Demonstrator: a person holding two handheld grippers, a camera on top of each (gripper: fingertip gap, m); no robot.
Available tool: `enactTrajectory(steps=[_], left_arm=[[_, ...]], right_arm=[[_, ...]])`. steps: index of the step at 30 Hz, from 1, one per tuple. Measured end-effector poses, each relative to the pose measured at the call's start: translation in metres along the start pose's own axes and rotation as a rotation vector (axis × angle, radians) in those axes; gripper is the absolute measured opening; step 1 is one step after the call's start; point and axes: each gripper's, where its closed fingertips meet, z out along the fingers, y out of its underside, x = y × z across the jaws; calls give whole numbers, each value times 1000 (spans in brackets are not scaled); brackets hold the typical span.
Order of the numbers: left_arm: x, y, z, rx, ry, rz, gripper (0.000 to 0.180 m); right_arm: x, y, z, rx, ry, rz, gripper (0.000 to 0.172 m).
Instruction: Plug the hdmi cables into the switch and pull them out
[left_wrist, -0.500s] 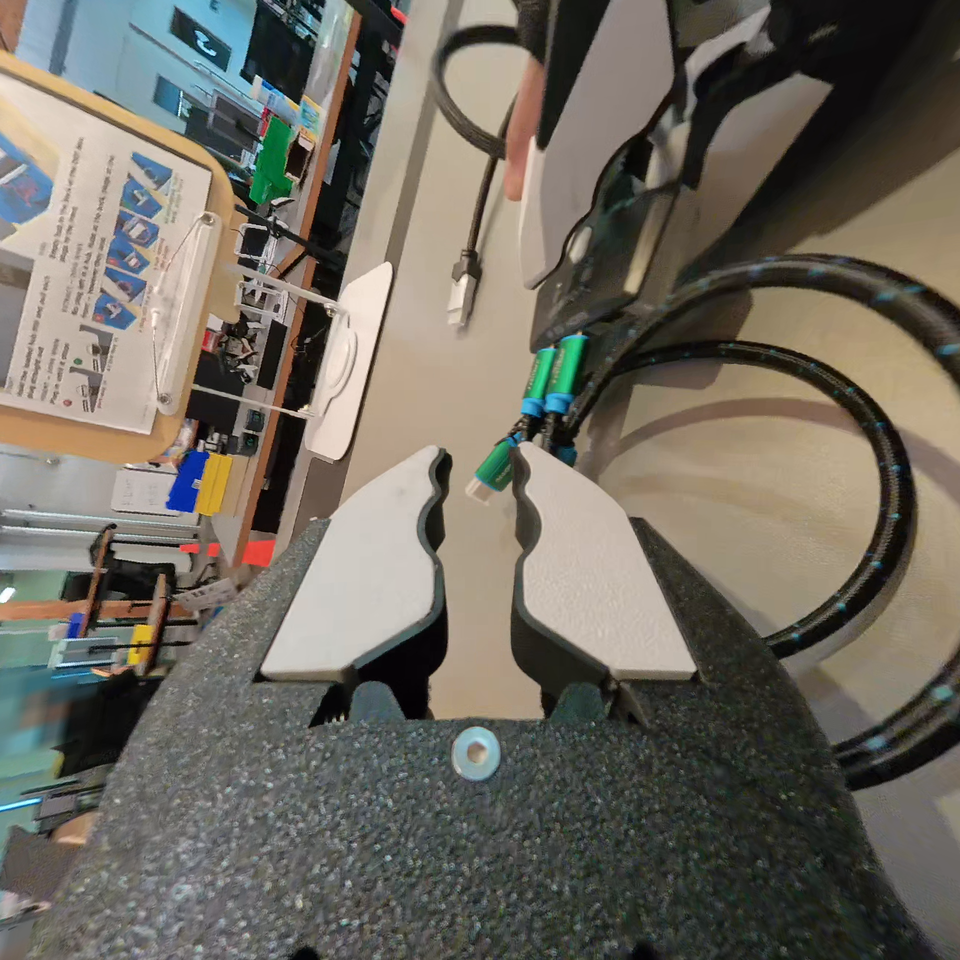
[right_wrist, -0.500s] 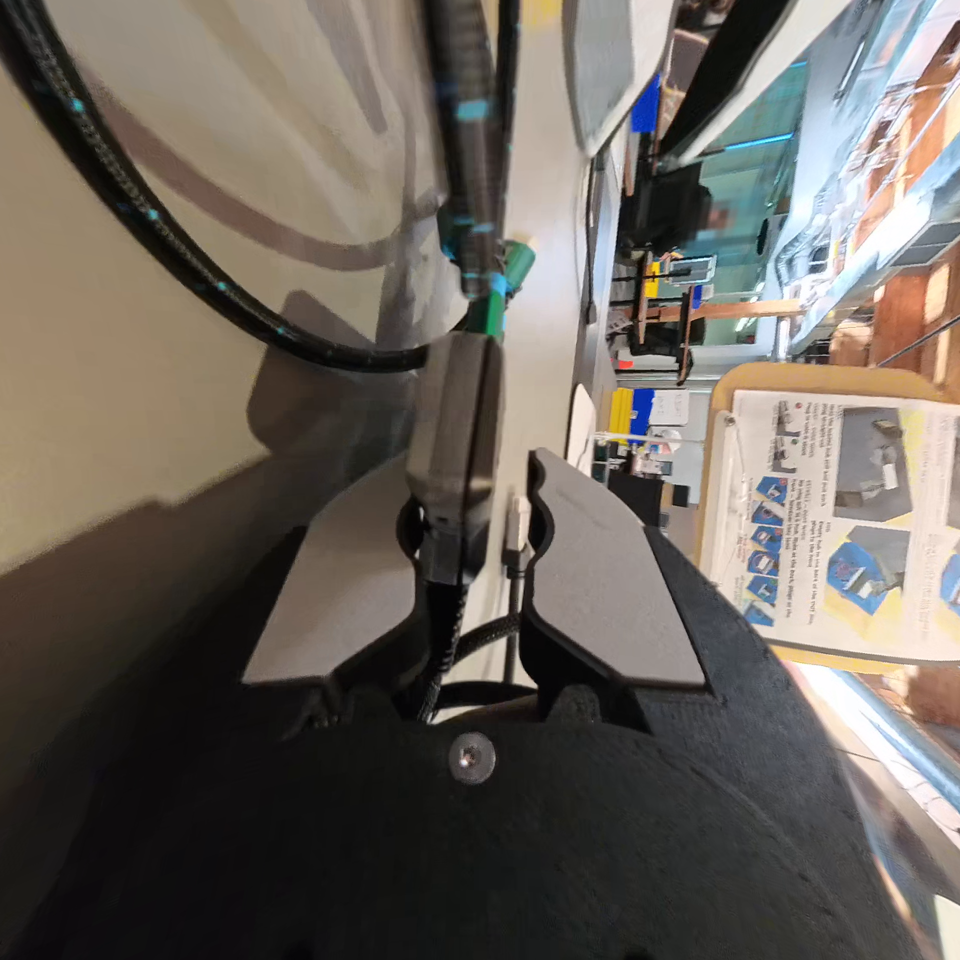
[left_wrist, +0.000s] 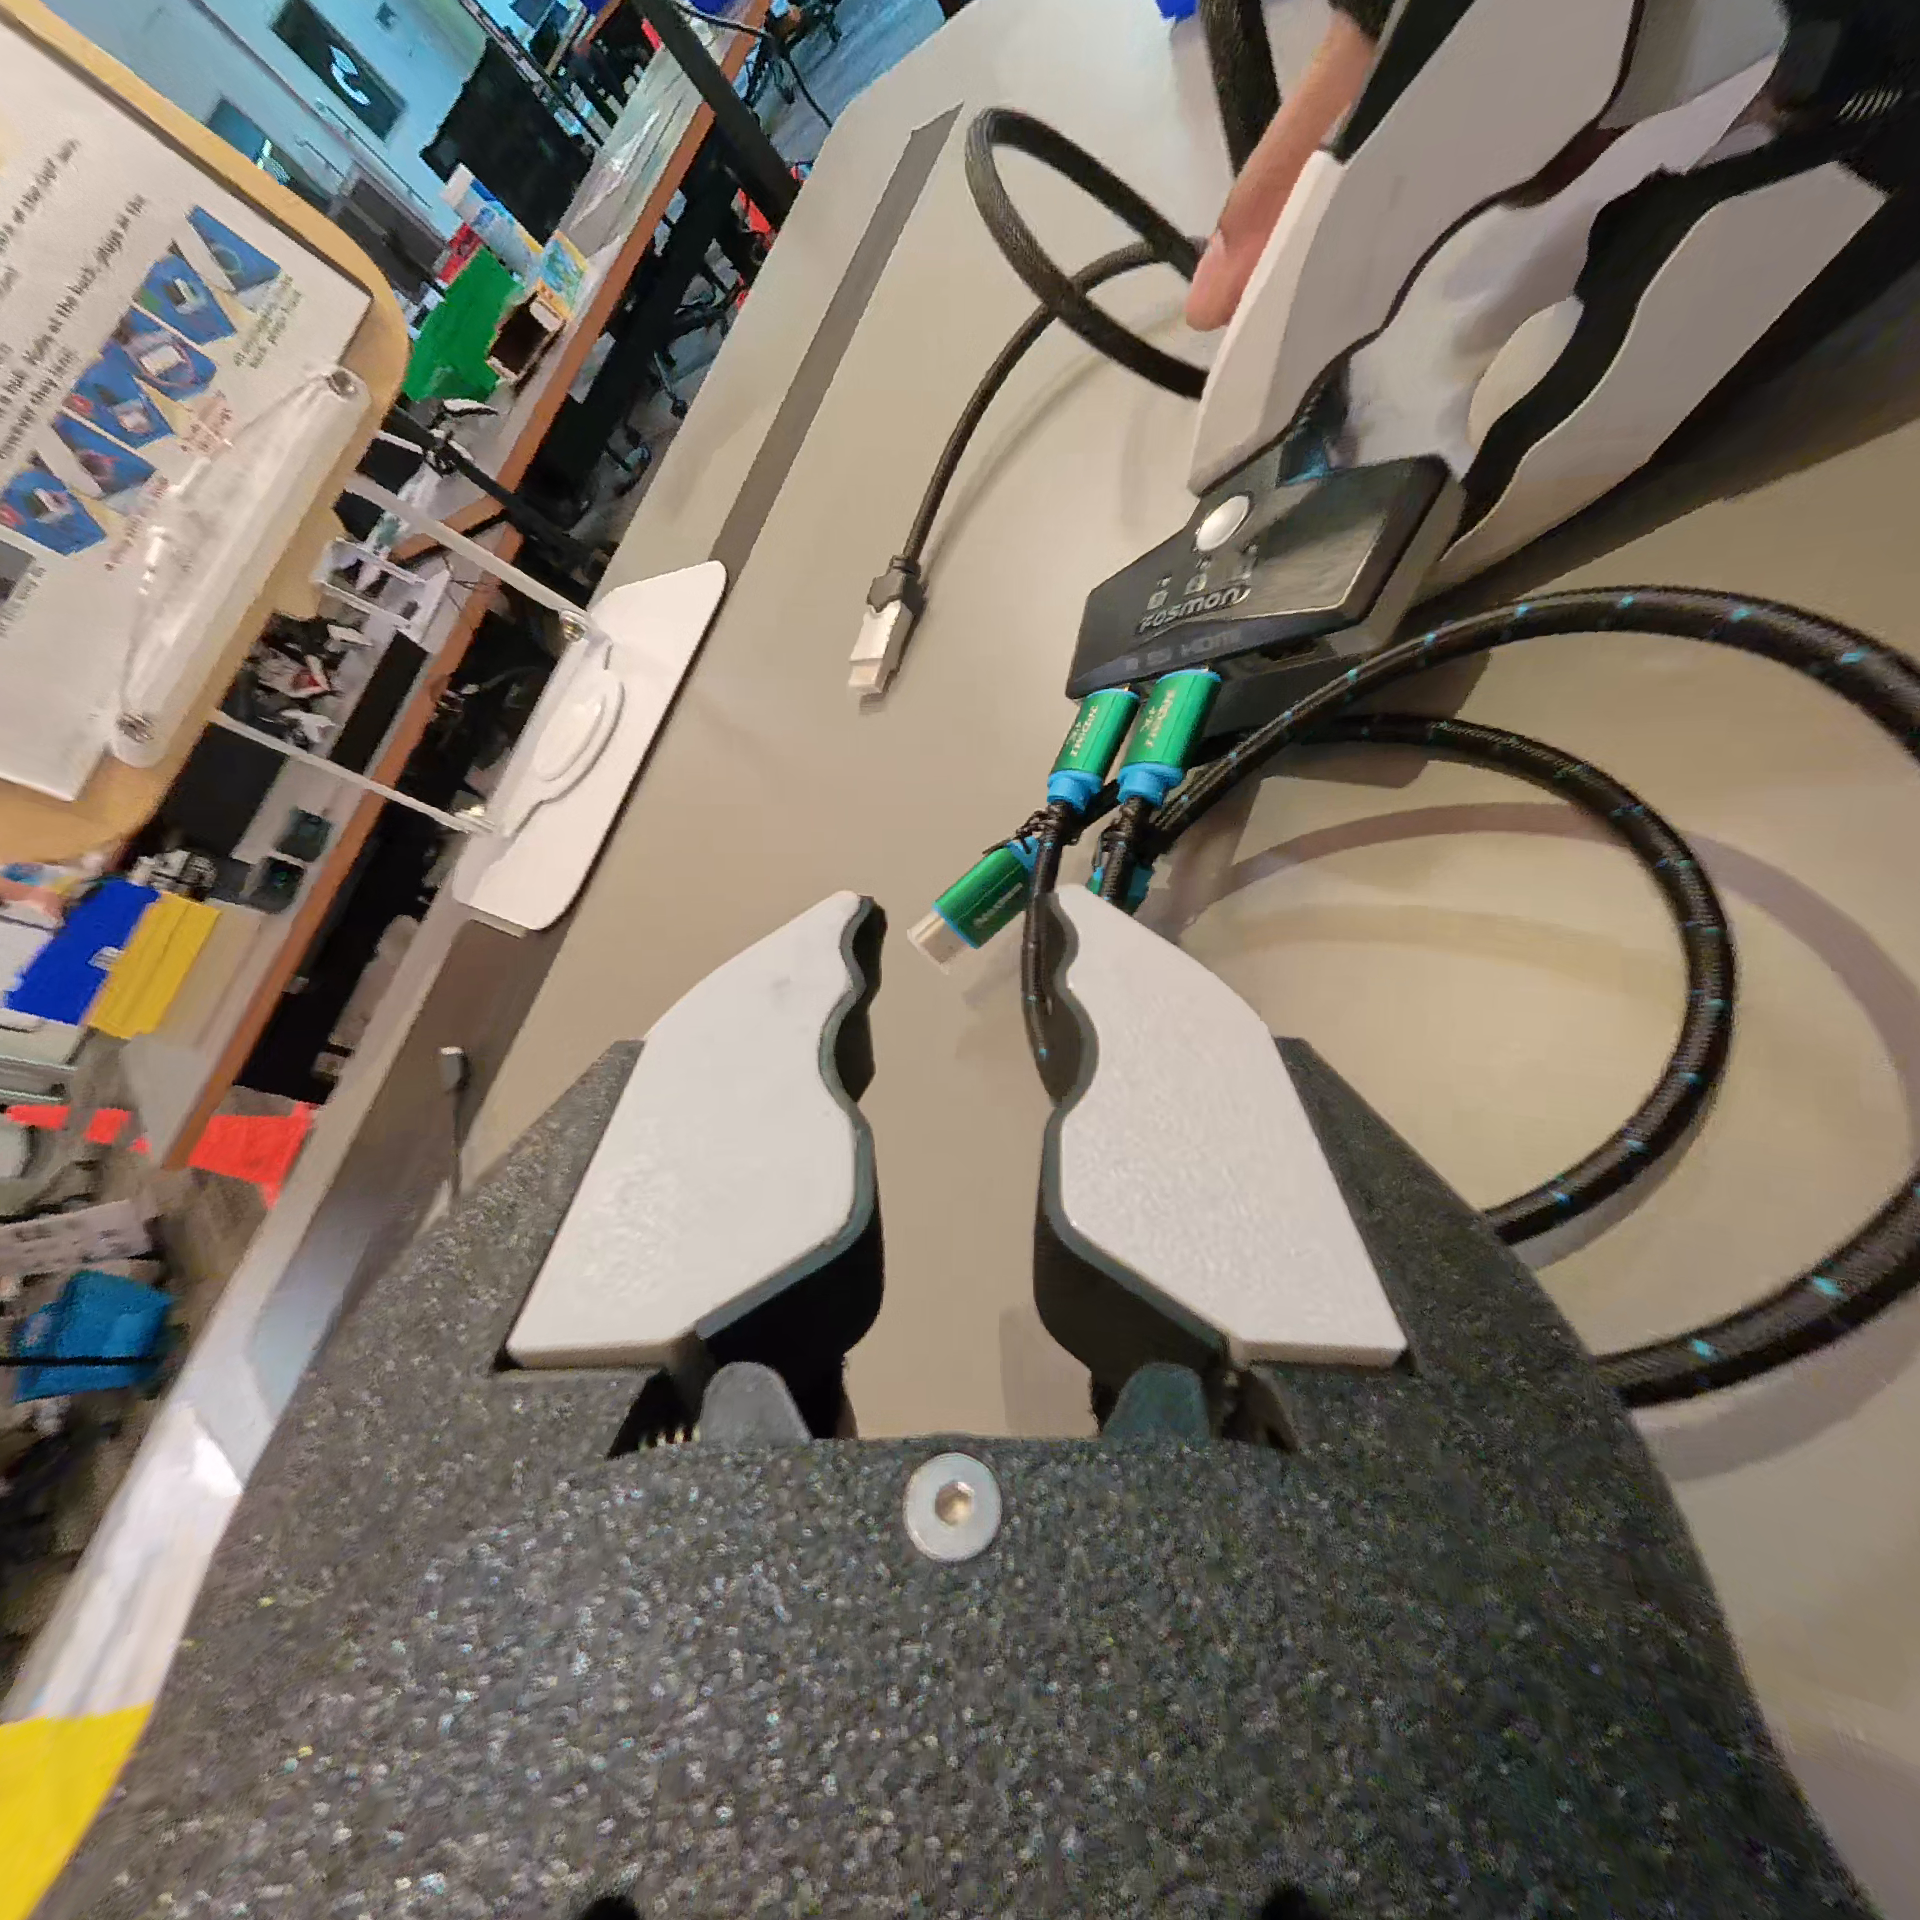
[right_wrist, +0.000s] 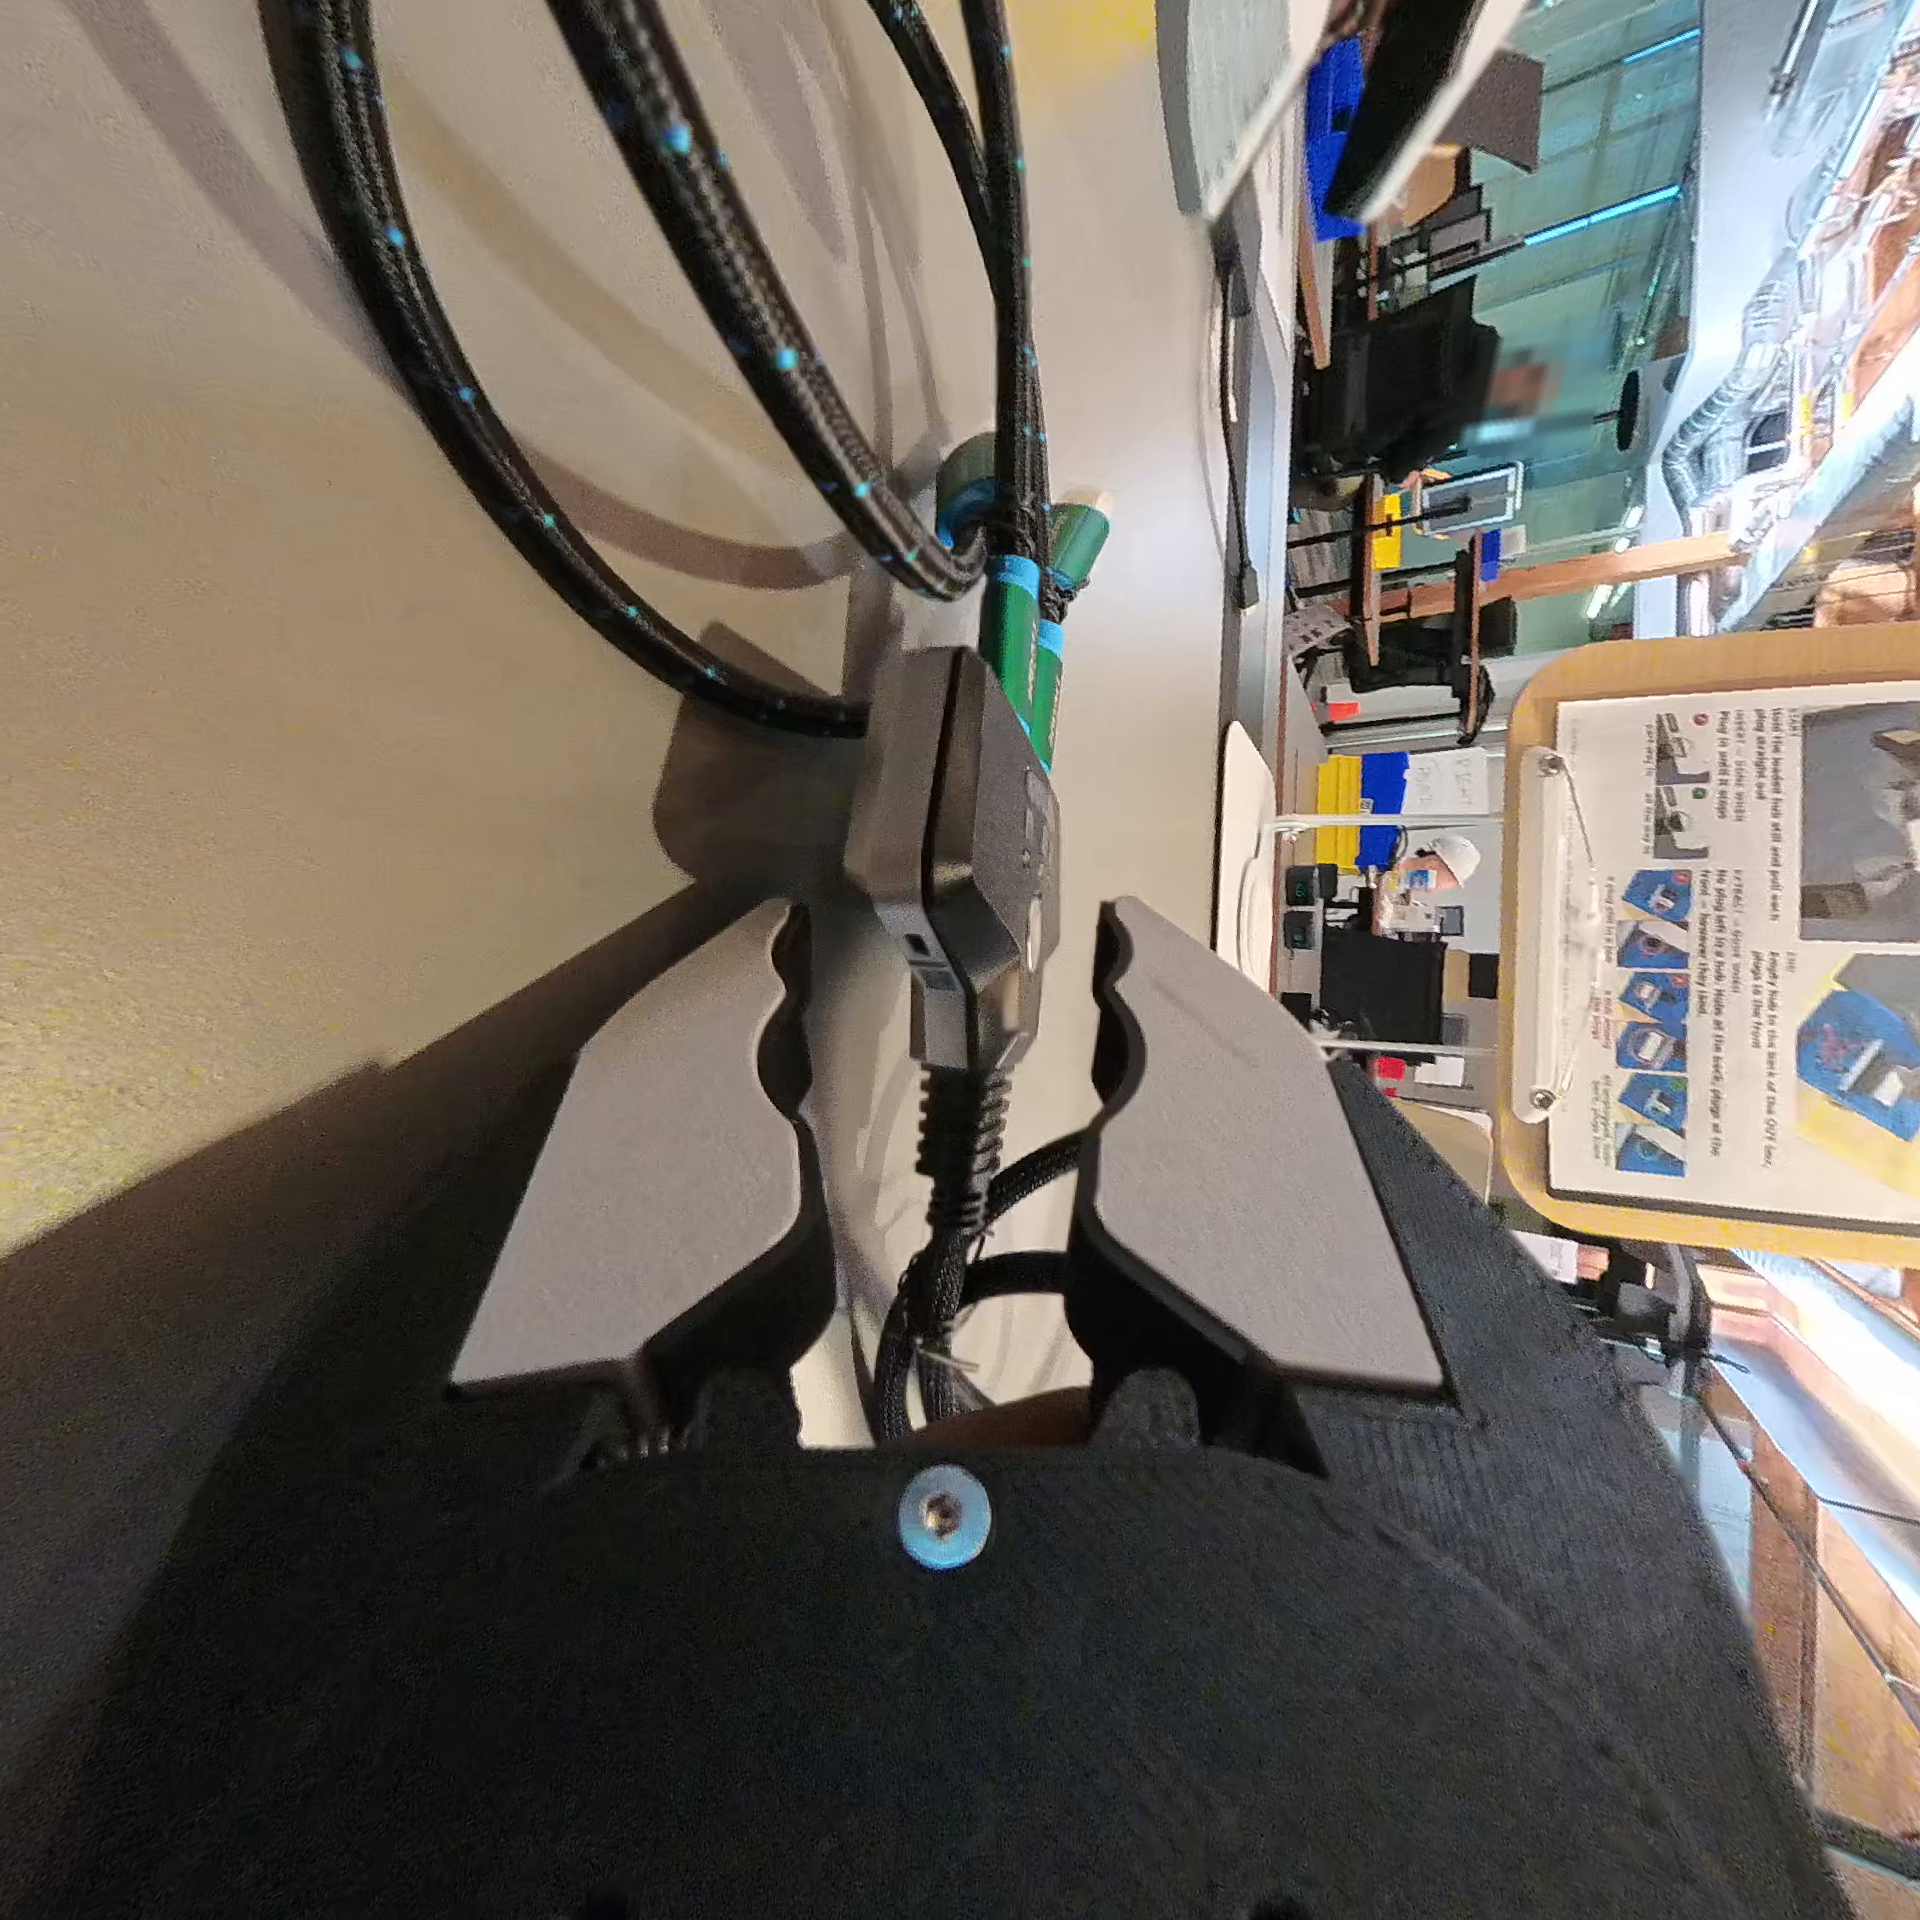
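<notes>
Both tongs apart, nothing clamped

The black switch box (right_wrist: 966, 831) lies on the desk (left_wrist: 831, 499) between the right tongs (right_wrist: 951, 935), untouched; the left tongs (left_wrist: 961, 914) gape beside a loose green plug (left_wrist: 977, 904) (its braided cable (left_wrist: 1039, 997) could snag a finger, tugging the box).

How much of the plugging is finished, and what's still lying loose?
Two green plugs sit in the black box. One green plug lies loose beyond the open, empty left gripper. The right gripper is open around the box, pads apart. A silver plug is loose too.
</notes>
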Motion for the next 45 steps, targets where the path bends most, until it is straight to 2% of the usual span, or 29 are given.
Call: enactTrajectory(steps=[3,7,15,20,27,34,40,45], left_arm=[[2,4,-19,26,15,-125,35],[-3,14,-65,9,-28,-227,37],[-47,44,-178,-197,-187,-356,39],[-80,62,-226,-309,-285,-343,39],[-101,96,-249,-405,-318,-369,39],[-111,136,-264,-541,-258,-389,36],[-111,173,-260,-694,-90,-429,35],[-90,219,-266,-955,136,-440,38]], right_arm=[[2,-2,-3,13,27,13,52],[0,-7,-2,40,46,0,49],[1,-12,-1,71,72,8,42],[1,-13,-1,73,86,4,40],[2,-13,-1,79,92,5,38],[1,-13,-1,93,91,16,36],[1,-14,1,104,88,20,33],[2,-13,2,100,90,22,32]])
